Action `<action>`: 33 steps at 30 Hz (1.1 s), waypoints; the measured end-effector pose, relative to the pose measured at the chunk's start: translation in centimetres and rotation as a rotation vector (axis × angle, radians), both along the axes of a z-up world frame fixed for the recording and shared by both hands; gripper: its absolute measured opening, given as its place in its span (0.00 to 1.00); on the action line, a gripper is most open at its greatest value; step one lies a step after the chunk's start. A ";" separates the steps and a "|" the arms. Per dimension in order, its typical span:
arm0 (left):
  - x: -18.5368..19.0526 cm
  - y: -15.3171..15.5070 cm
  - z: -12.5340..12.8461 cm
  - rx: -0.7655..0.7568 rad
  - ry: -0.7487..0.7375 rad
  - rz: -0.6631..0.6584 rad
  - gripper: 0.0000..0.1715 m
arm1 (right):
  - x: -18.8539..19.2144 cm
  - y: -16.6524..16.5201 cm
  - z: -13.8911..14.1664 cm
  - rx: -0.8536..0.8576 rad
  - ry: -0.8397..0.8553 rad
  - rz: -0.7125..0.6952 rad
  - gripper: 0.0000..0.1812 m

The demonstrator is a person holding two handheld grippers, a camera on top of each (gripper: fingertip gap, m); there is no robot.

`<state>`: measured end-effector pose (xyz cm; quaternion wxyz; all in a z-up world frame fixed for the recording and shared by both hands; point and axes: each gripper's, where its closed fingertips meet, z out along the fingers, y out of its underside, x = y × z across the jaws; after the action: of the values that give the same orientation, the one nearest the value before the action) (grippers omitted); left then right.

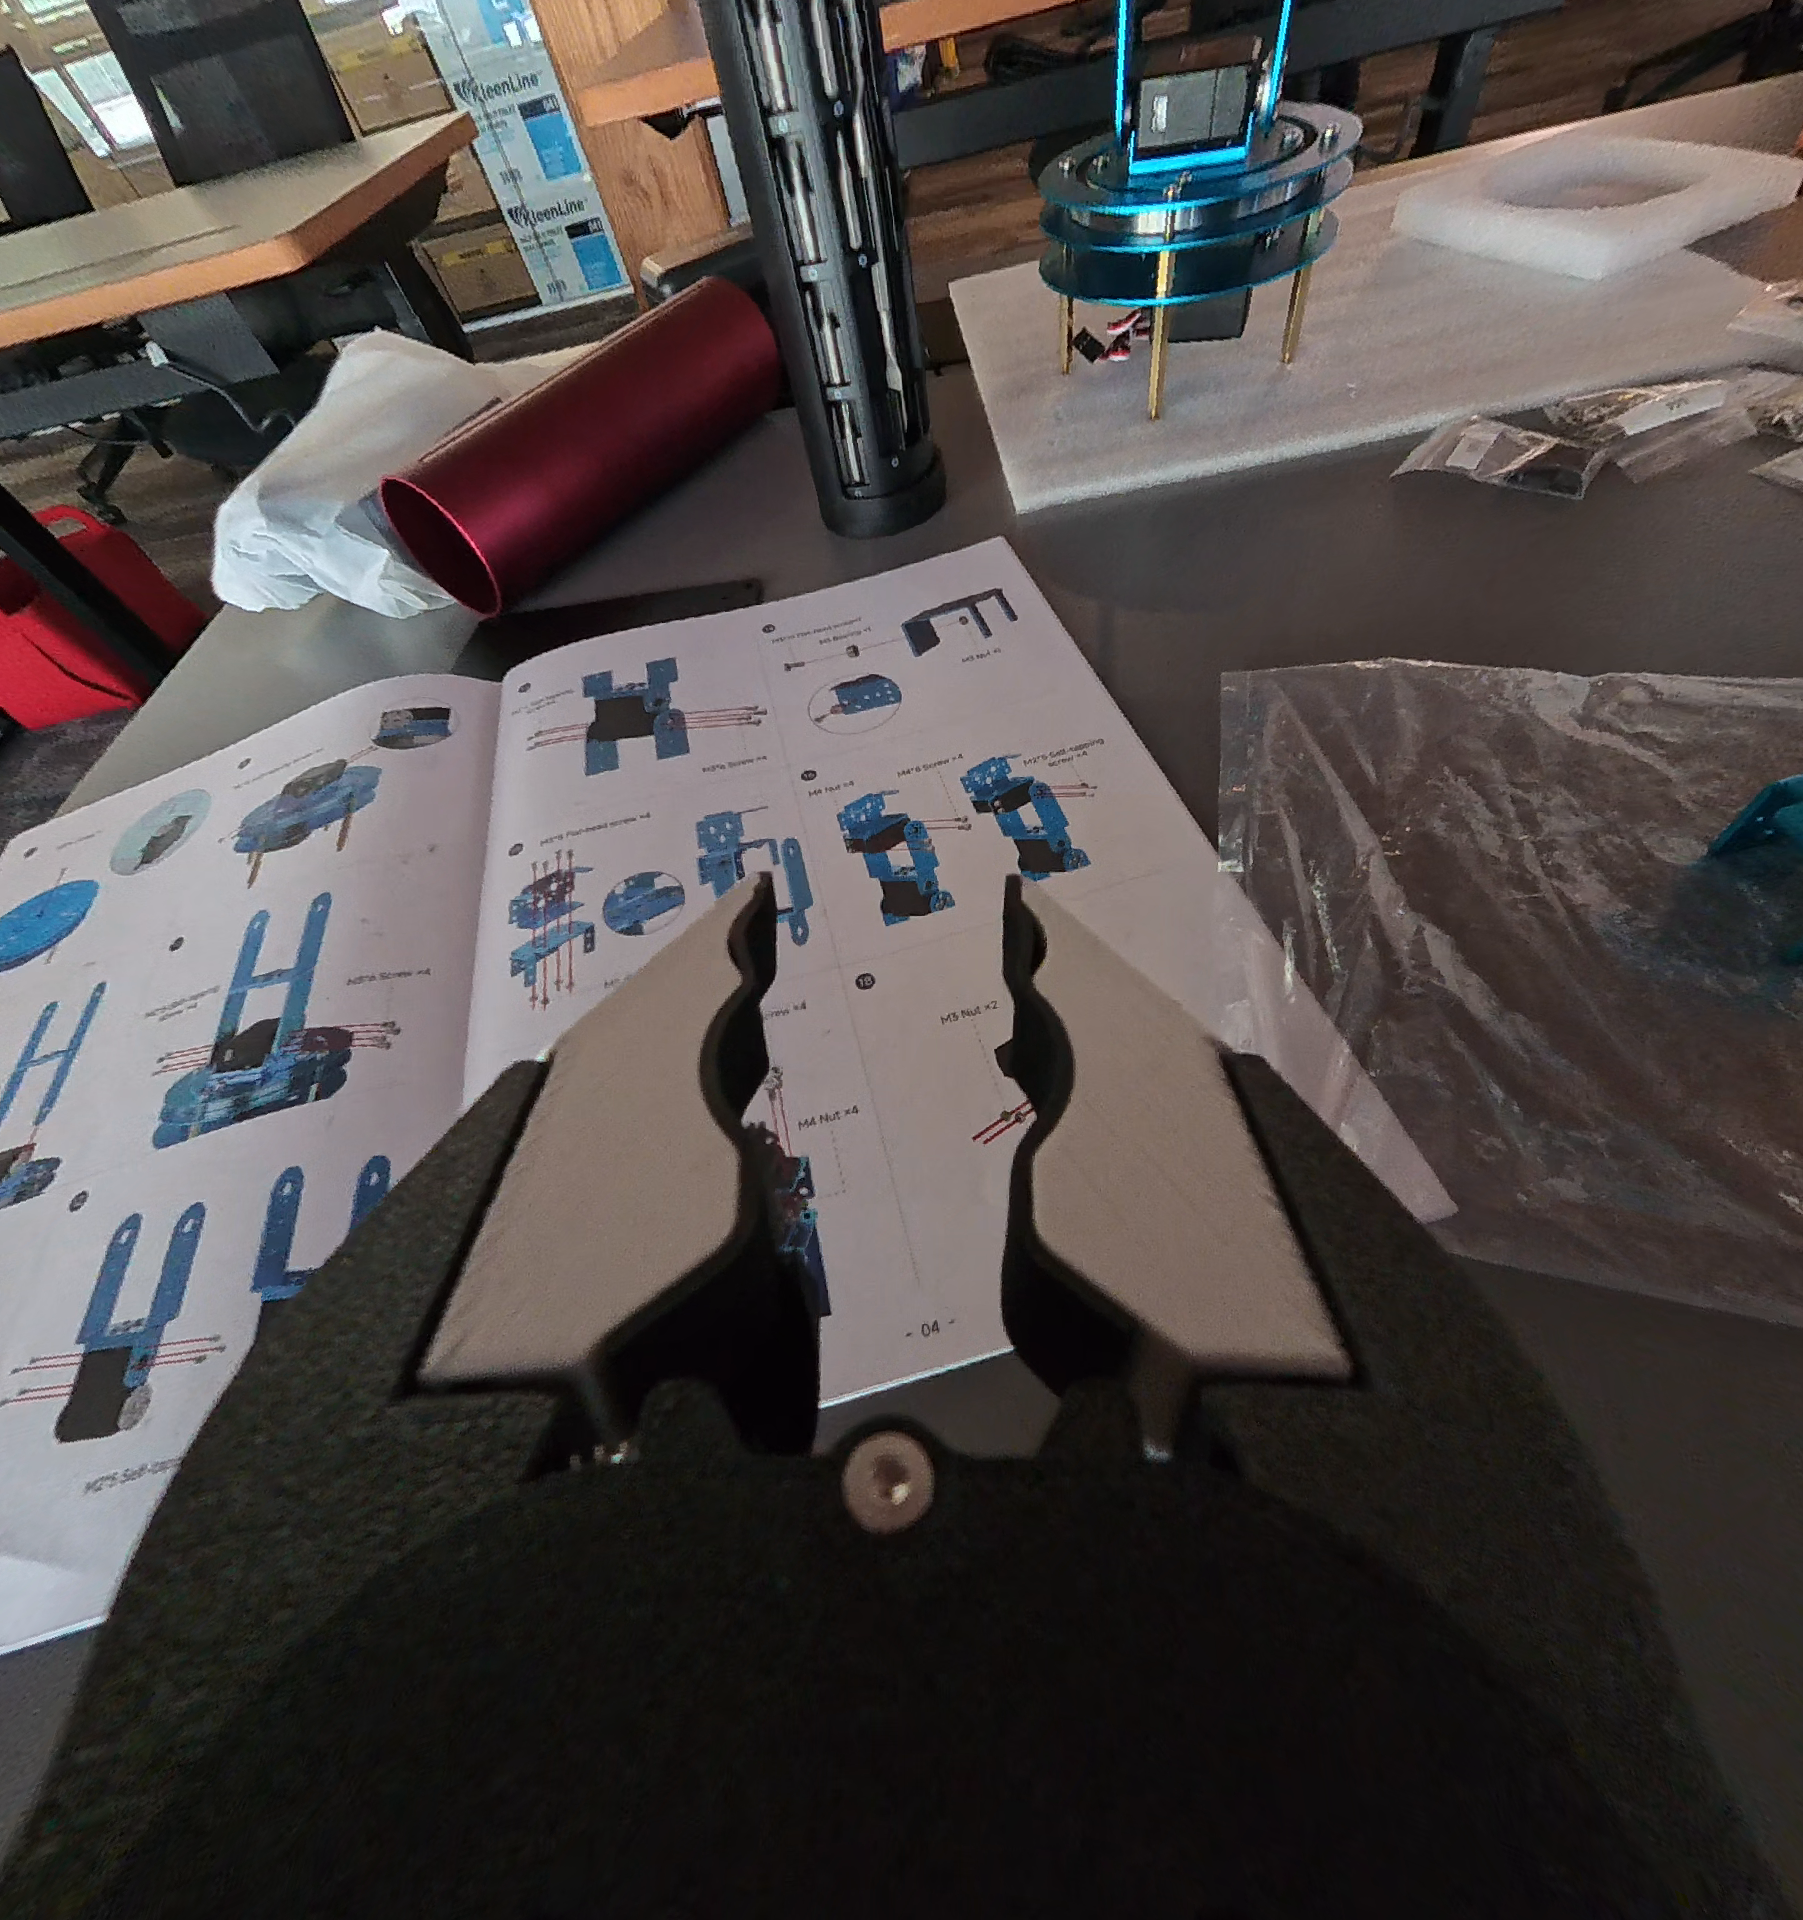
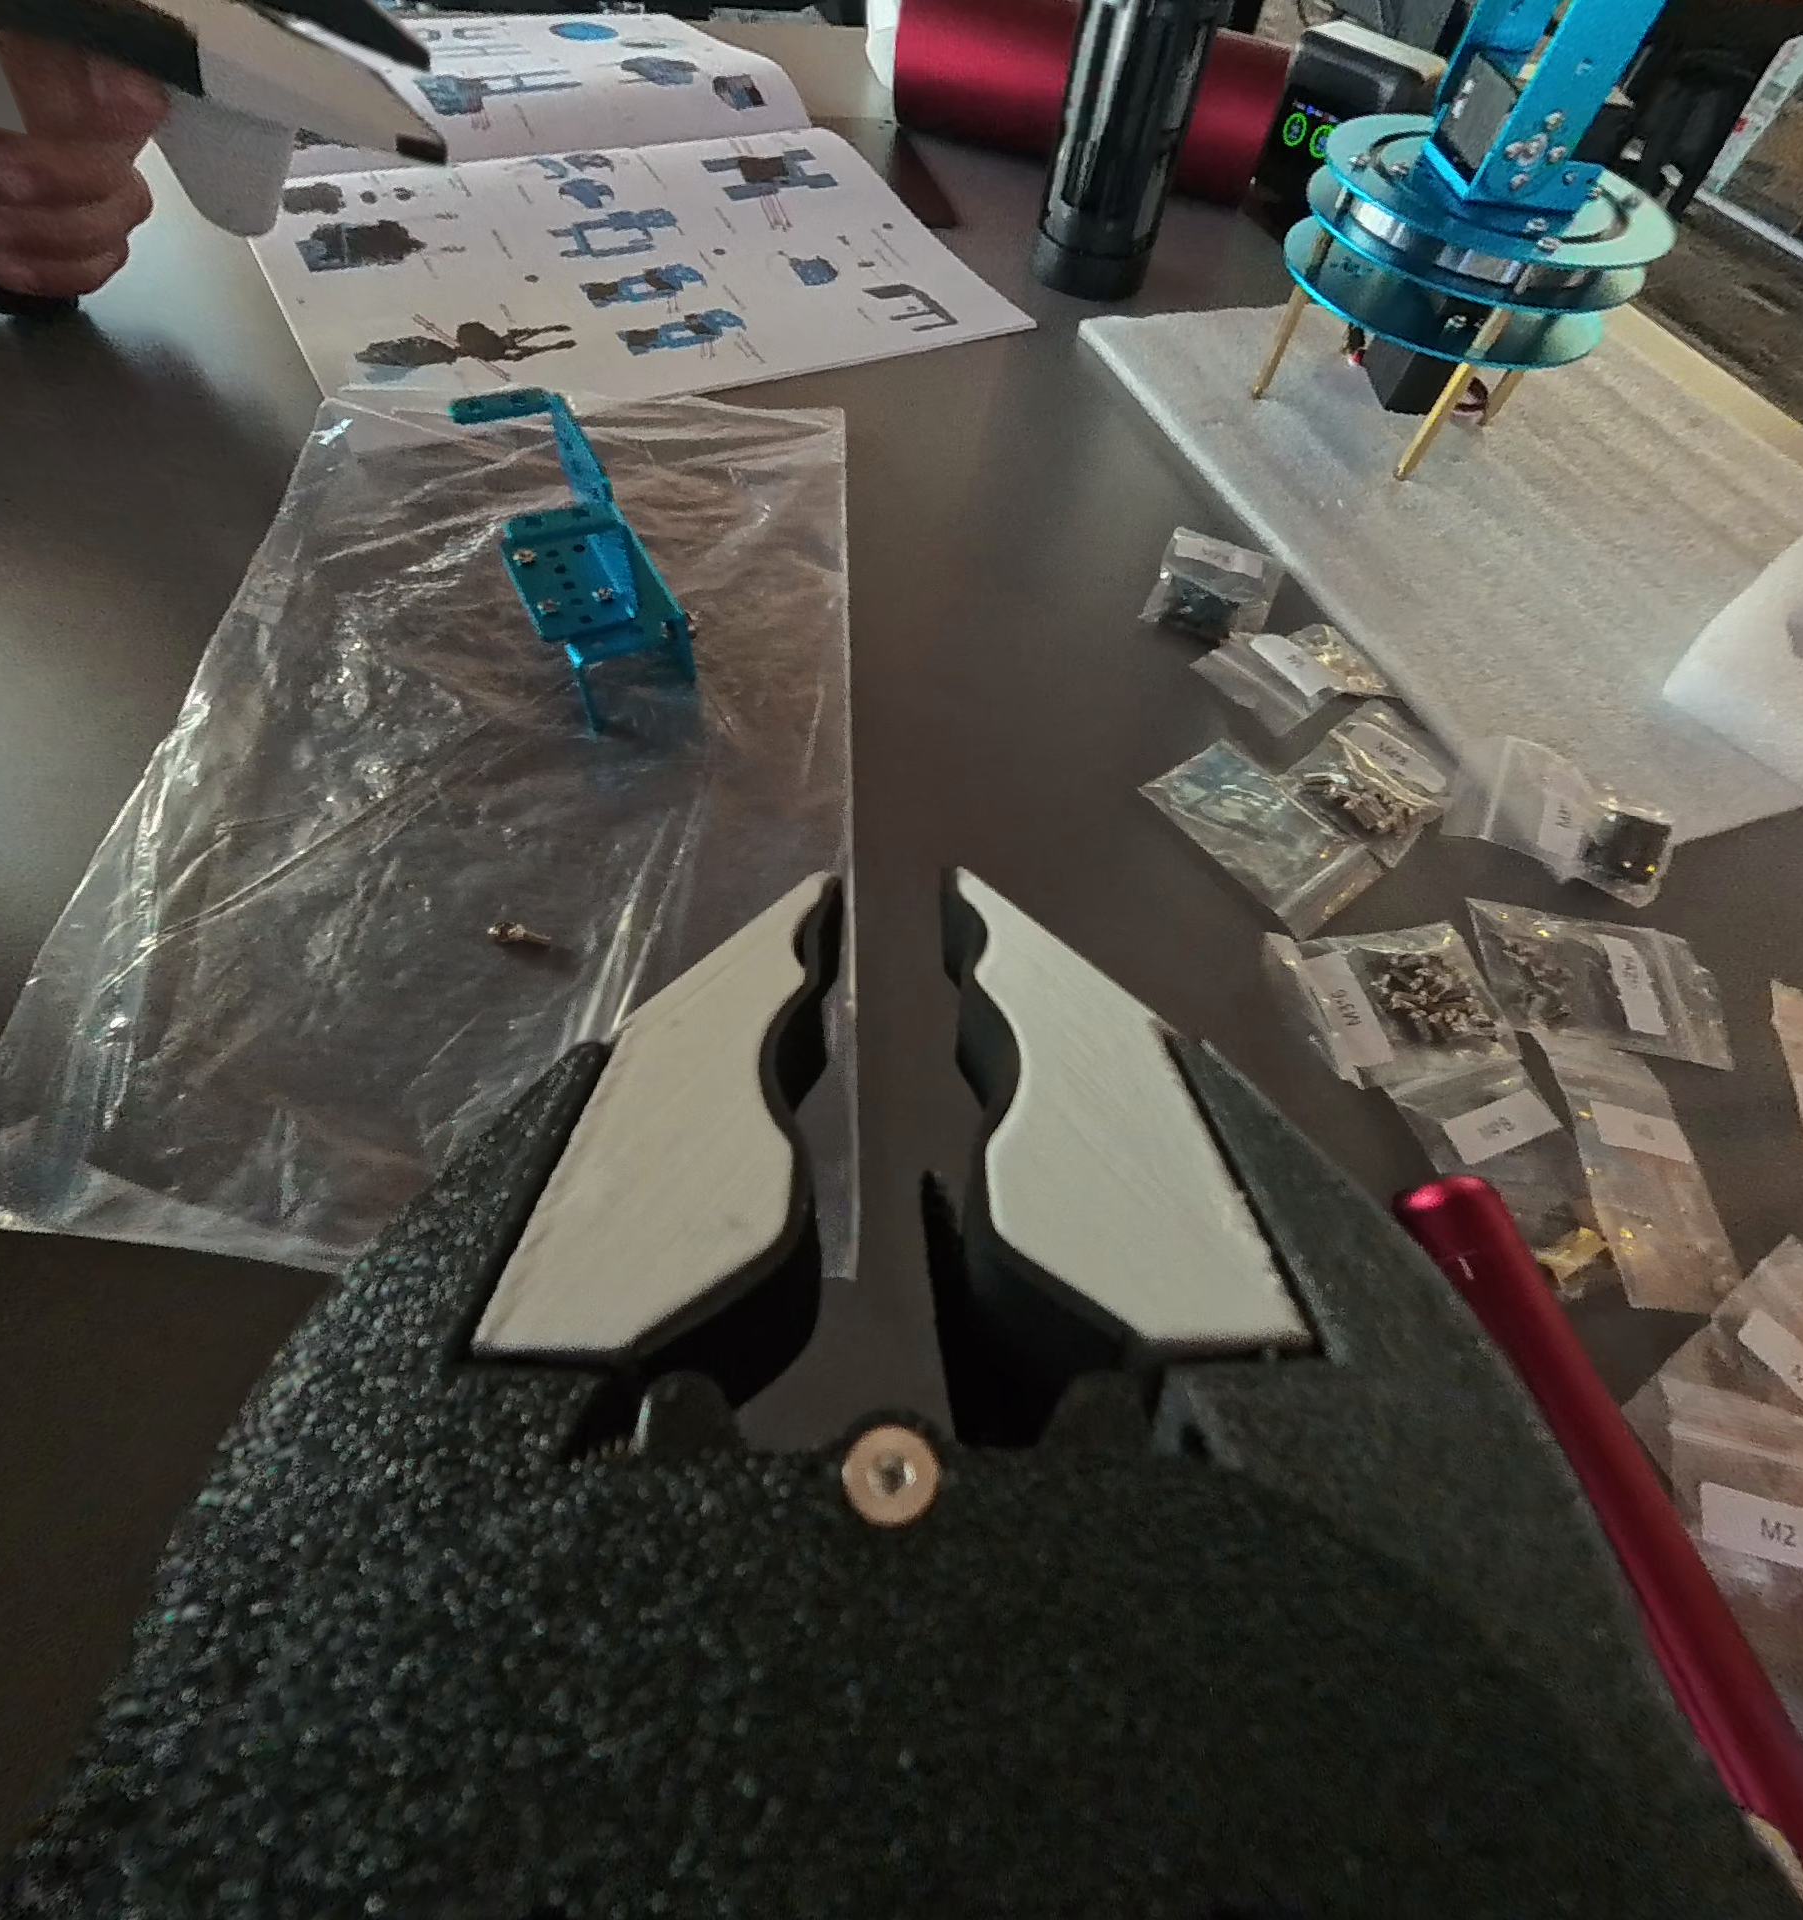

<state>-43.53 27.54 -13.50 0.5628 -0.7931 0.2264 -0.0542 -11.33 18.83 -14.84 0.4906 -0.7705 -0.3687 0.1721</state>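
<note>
Left hand-held gripper (image 1: pixel 889 894): fingers spread, empty, above open white assembly booklet (image 1: pixel 377 935) on dark grey tabletop (image 1: pixel 1292 582).
Right hand-held gripper (image 2: pixel 892 883): fingers parted, empty, above tabletop beside crinkled clear plastic bag (image 2: pixel 357 831).
On bag: loose small screw (image 2: pixel 520 935); farther, blue perforated metal bracket (image 2: pixel 590 582).
Right: small clear bags of screws (image 2: pixel 1396 997).
Far: blue disc-stack assembly on brass legs (image 2: pixel 1468 260) on white foam sheet (image 2: pixel 1562 582).

The bracket (image 2: pixel 590 582) stands on the plastic sheet (image 2: pixel 357 831); the booklet (image 2: pixel 668 260) lies behind it, small bags (image 2: pixel 1396 810) to its right.
</note>
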 end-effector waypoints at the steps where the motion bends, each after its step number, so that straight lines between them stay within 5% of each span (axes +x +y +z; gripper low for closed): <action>1: 0.0 -0.1 0.2 0.008 -0.007 -0.001 0.25 | -0.3 -0.3 0.0 -0.007 0.006 0.017 0.12; 3: 0.0 -0.1 0.4 0.021 -0.018 -0.006 0.25 | -1.7 -2.1 -0.1 -0.085 0.033 0.122 0.18; 10: 0.9 -0.5 0.8 0.055 0.002 -0.058 0.25 | -5.5 -5.5 -0.7 -0.176 -0.011 0.321 0.13; 17: 1.4 -1.0 1.2 0.084 -0.009 -0.098 0.25 | -6.0 -6.1 -3.0 -0.175 -0.276 0.398 0.09; 23: 1.8 -1.1 1.0 0.057 -0.017 -0.130 0.25 | -6.4 -6.4 -0.6 -0.170 -0.525 0.697 0.06; 27: 1.7 -1.2 1.0 0.057 -0.027 -0.131 0.25 | -6.3 -5.8 -2.9 -0.204 -0.755 0.814 0.06; 33: 1.6 -1.2 1.2 0.066 -0.034 -0.126 0.25 | -6.0 -5.5 -4.4 -0.219 -0.836 0.865 0.03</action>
<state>-41.91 26.36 -12.30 0.5879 -0.7572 0.2681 -0.0954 -17.32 13.36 -19.19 0.1078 -0.5992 -0.7897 0.0756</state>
